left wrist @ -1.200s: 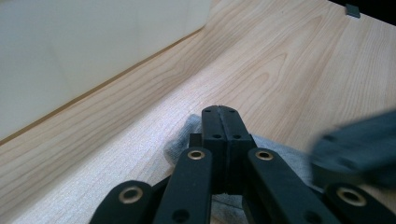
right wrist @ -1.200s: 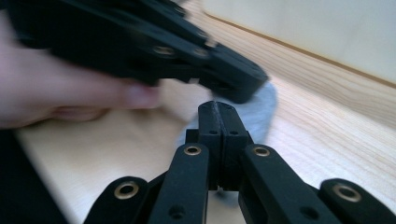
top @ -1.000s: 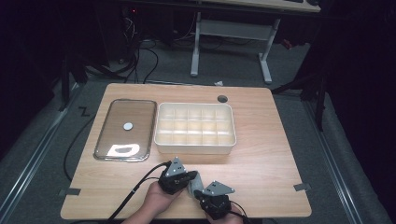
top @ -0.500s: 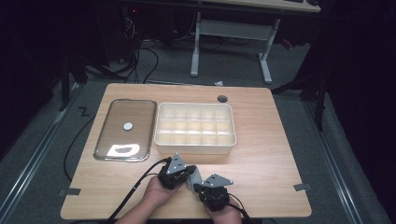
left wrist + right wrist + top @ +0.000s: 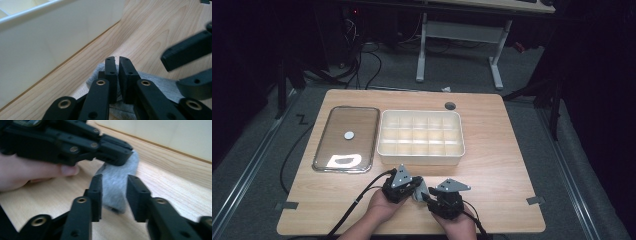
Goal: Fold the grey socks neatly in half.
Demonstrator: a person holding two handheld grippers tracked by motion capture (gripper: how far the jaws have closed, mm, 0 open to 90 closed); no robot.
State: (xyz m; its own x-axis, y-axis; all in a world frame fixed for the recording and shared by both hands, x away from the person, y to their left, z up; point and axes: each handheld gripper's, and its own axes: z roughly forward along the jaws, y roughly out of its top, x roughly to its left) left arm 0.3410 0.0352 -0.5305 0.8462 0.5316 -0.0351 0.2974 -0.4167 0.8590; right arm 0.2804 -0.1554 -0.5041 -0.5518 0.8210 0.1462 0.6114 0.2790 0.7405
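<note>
Grey cloth [image 5: 117,186]: right gripper view shows fingers [image 5: 96,192] apart.

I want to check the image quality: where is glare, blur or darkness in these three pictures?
High view: the room around the table is dark, and a bright glare patch sits on the metal tray. Left gripper view: sharp on the left tool, while the right tool's jaws at the edge look smeared. Right gripper view: soft overall, the grey cloth and the hand blurred.

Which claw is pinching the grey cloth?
The left claw: it is nearly shut on the grey cloth. The right claw has just been opening, astride it.
</note>
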